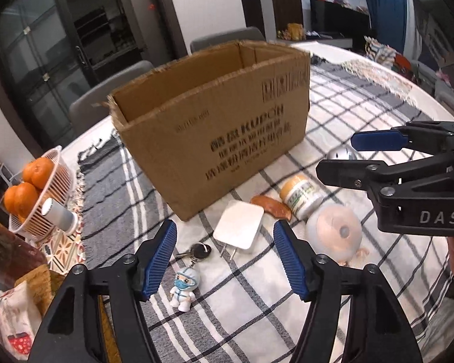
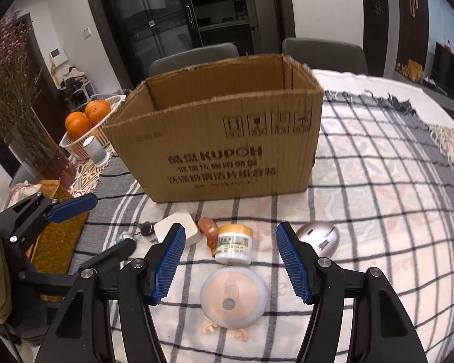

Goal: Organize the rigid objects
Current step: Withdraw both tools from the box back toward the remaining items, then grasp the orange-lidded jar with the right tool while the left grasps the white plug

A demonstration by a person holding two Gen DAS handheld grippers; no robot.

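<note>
An open cardboard box stands on the checked cloth. In front of it lie a white charger, a key ring with a small white figurine, a brown piece, a yellow-lidded jar, a round pinkish lamp and a silver mouse. My left gripper hovers open above the charger and keys. My right gripper hangs open over the jar and lamp. Neither holds anything.
A white basket of oranges and a white cylinder sit left of the box. A vase of dried flowers and a tissue pack stand at the table's left edge. Grey chairs stand behind the table.
</note>
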